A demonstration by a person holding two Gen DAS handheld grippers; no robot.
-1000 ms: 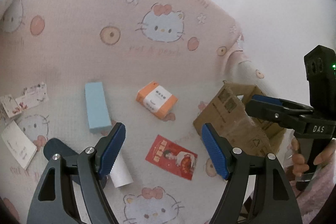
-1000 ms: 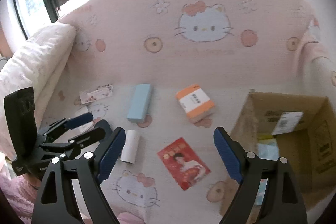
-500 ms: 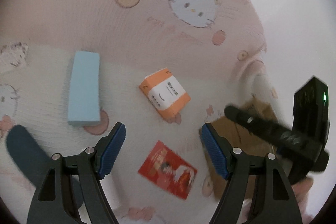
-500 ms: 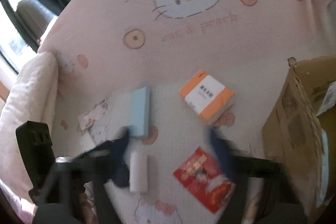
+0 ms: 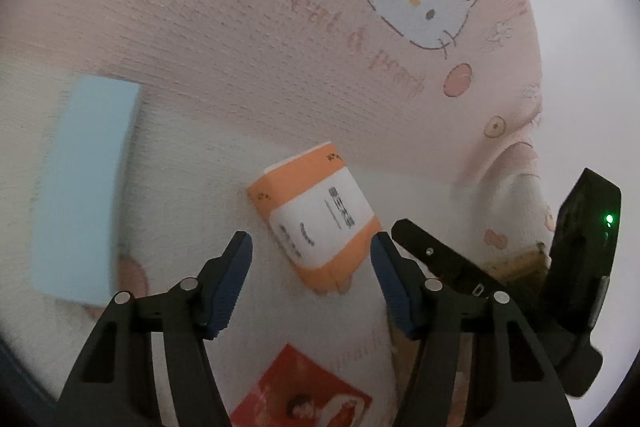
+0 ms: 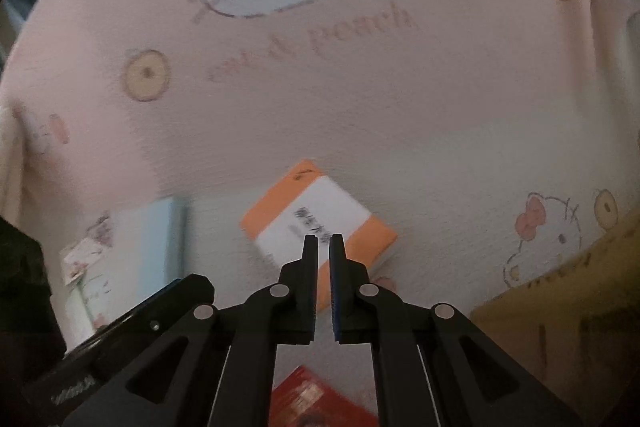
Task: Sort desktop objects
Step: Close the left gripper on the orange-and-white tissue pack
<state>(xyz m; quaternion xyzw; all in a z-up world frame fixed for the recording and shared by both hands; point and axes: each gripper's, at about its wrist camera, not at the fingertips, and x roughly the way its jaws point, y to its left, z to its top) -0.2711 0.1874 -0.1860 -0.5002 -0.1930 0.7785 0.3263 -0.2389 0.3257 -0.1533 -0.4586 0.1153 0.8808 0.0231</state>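
Observation:
An orange and white box (image 5: pixel 316 213) lies on the pink Hello Kitty cloth. My left gripper (image 5: pixel 311 247) is open, its jaws on either side of the box's near end, just short of it. In the right wrist view the same box (image 6: pixel 320 219) lies just beyond my right gripper (image 6: pixel 323 247), which is shut with nothing between its pads. A light blue box (image 5: pixel 84 183) lies to the left, also in the right wrist view (image 6: pixel 160 247). A red card (image 5: pixel 300 395) lies below the left gripper and shows under the right gripper (image 6: pixel 316 403).
A cardboard box (image 6: pixel 568 311) stands at the right; its edge (image 5: pixel 516 263) shows behind the right gripper in the left wrist view. Small printed cards (image 6: pixel 84 259) lie at the left. The cloth rises as a backrest behind the objects.
Both grippers have moved forward and down toward the orange and white box. The right gripper has gone from open to shut. The left stays open.

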